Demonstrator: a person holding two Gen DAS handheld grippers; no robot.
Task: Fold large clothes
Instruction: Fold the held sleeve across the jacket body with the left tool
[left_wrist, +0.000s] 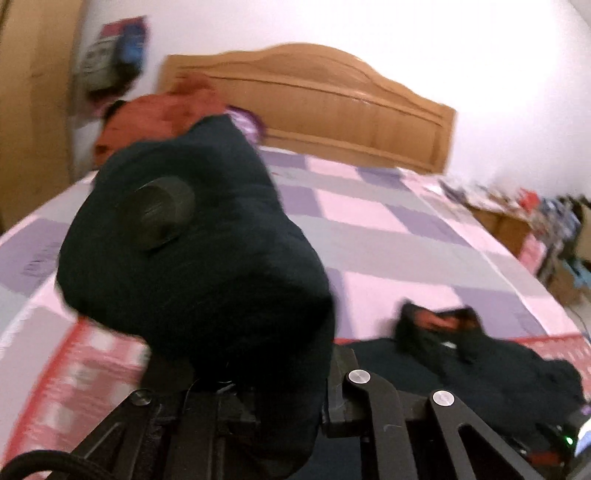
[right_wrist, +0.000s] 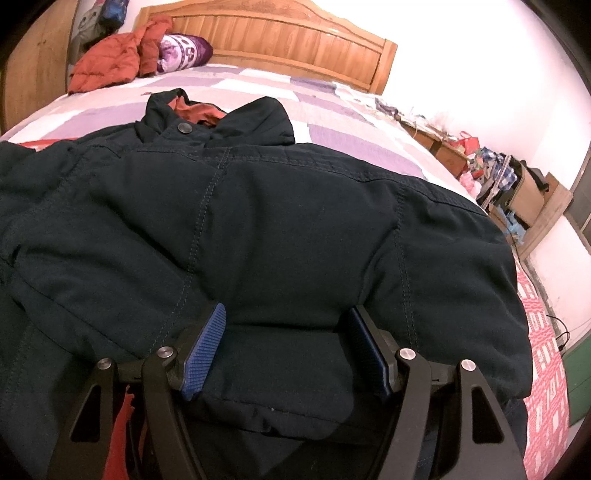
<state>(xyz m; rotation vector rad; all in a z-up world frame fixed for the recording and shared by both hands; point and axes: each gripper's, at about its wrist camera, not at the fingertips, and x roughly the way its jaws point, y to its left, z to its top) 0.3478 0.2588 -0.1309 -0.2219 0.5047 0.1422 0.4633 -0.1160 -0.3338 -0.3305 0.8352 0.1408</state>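
A large dark navy padded jacket (right_wrist: 277, 221) lies spread across the bed, collar away from me, with orange lining showing at the neck. My right gripper (right_wrist: 286, 332) sits at its near hem, and the blue pads (right_wrist: 207, 347) press a thick fold of the fabric from both sides. In the left wrist view a bunched end of the same jacket (left_wrist: 192, 258), bearing a round dark button (left_wrist: 162, 210), is raised above the bed. My left gripper (left_wrist: 255, 373) is shut on that bunch, and the cloth hides its fingertips. The rest of the jacket (left_wrist: 480, 369) lies lower right.
The bed has a pink, lilac and grey checked sheet (left_wrist: 369, 221) and a wooden headboard (left_wrist: 314, 96). An orange padded jacket (right_wrist: 107, 62) and a purple pillow (right_wrist: 184, 48) lie by the headboard. A cluttered low cabinet (right_wrist: 480, 158) stands right of the bed, a wardrobe (left_wrist: 29, 110) left.
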